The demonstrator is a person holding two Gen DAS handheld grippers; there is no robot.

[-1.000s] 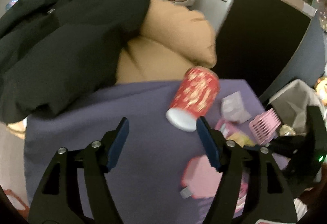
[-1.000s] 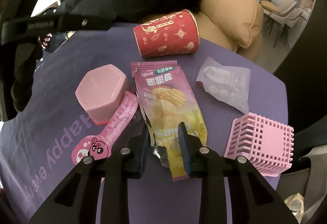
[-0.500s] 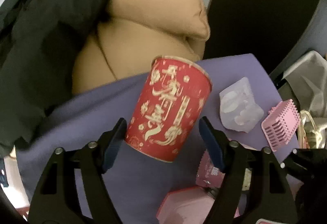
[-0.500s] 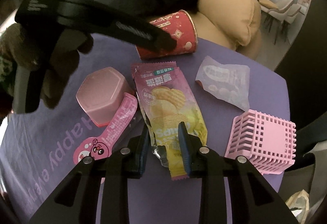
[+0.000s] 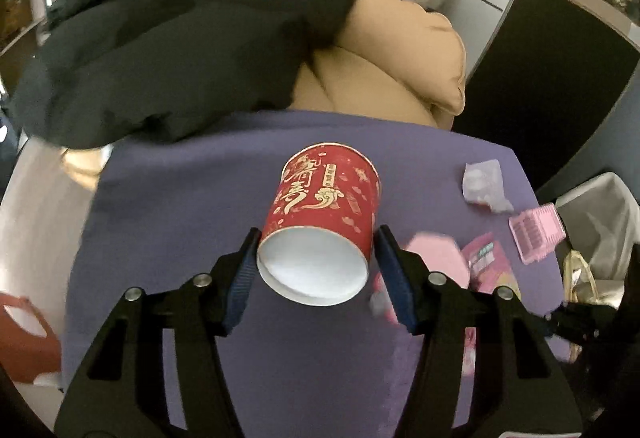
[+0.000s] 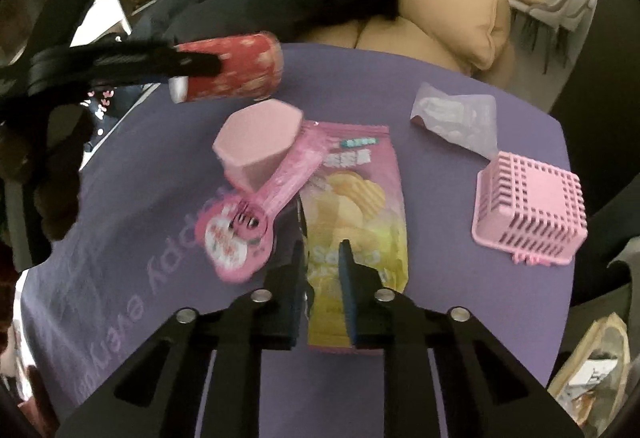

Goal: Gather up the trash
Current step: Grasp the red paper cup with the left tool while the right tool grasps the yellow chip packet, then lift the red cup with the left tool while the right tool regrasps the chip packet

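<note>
With its jaws having just been closing on either side of the red paper cup (image 5: pixel 326 214), the left gripper (image 5: pixel 316 270) now grasps it near the white base, both blue pads against the cup wall, the cup lying on its side and lifted off the purple cloth (image 5: pixel 192 206) that covers the worktop. The right gripper (image 6: pixel 322 278) has likewise just been narrowing and is clenched on the lower end of the pink-and-yellow chip bag (image 6: pixel 356 198), which lies along the cloth beside a pink hexagonal box (image 6: pixel 256 142) and a pink paddle-shaped packet (image 6: pixel 260 214). Farther out sit a clear crumpled wrapper (image 6: pixel 456 120) and an overturned pink basket (image 6: pixel 528 210); a bin with a pale liner (image 5: pixel 596 222) stands past the worktop's right edge.

The step in hand looks like pickup of two pieces at once. Next, each should probably be carried to the bin and let go over the opening; the light cup could crush or slip, and the bag may drag the packet lying against it.
</note>
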